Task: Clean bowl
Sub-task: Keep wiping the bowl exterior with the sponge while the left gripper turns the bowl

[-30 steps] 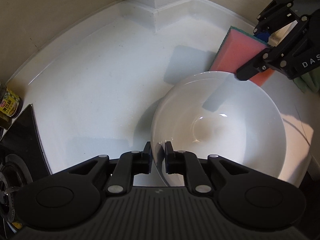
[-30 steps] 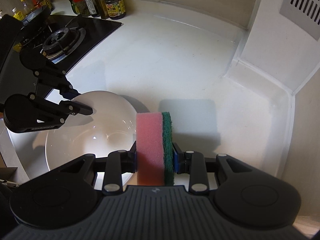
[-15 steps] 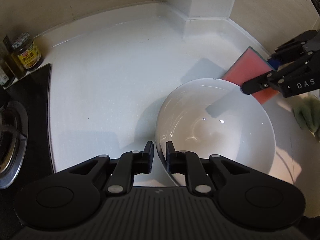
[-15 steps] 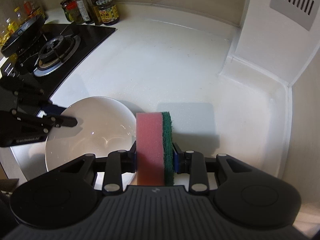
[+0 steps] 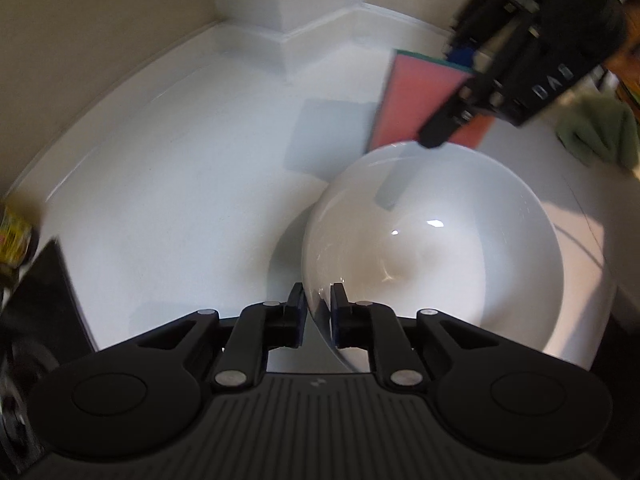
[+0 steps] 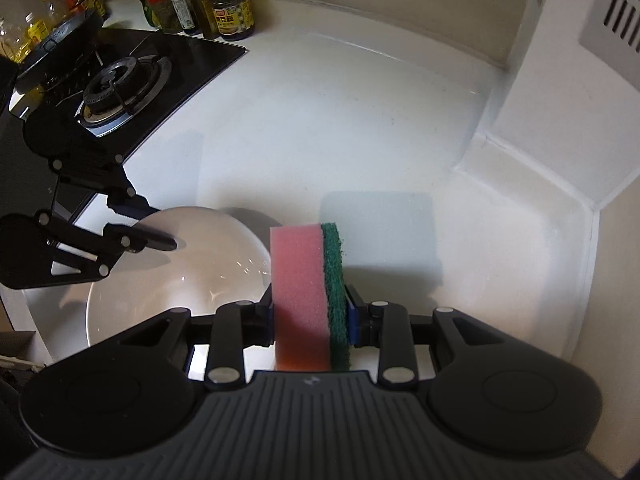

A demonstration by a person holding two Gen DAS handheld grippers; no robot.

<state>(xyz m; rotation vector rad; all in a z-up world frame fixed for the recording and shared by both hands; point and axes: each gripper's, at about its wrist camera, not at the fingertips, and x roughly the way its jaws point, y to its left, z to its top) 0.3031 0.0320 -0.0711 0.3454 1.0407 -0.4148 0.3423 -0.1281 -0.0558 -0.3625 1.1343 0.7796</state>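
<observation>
A white bowl [image 5: 436, 248] is held by its near rim in my left gripper [image 5: 317, 310], whose two pads clamp the rim wall. From the right wrist the same bowl [image 6: 176, 268] shows at lower left, with the left gripper [image 6: 154, 226] on its far rim. My right gripper [image 6: 310, 314] is shut on a pink sponge [image 6: 298, 292] with a green scouring side, held upright. In the left wrist view that sponge [image 5: 416, 106] and the right gripper [image 5: 444, 98] hang just beyond the bowl's far rim, above it.
White countertop [image 6: 340, 128] runs to a white corner column [image 5: 288, 4]. A black gas hob [image 6: 120, 84] lies to the left, with several jars and bottles [image 6: 232, 12] behind it. A green cloth [image 5: 596, 132] lies at the right.
The left wrist view has swung and tilted, with the bowl still clamped. The sponge and right gripper now appear higher and closer over the bowl's far rim.
</observation>
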